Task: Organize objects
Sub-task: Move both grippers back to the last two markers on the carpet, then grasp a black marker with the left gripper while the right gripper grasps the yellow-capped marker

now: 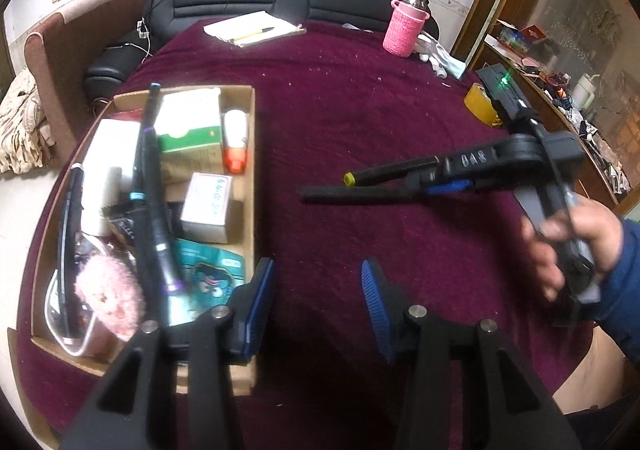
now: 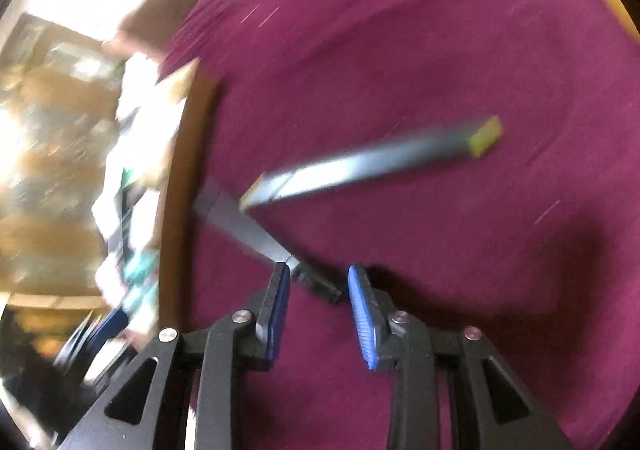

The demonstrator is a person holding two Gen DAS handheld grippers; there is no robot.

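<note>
Both hand-held grippers tilt downward, jaws parted (left (image 1: 318, 302), right (image 2: 318, 314)).

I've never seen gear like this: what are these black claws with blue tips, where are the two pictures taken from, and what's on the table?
There is no robot: a person holds a two-finger gripper in each hand, each carrying a camera. One picture looks along the left gripper, open and empty; it shows the right hand holding the other tool. The blurred picture looks along the right gripper: the end of a dark pen lies between its parted pads, seemingly ungripped. On the maroon tablecloth lie a pen with a yellow-green end, a cardboard box and a pink-sleeved bottle.
</note>
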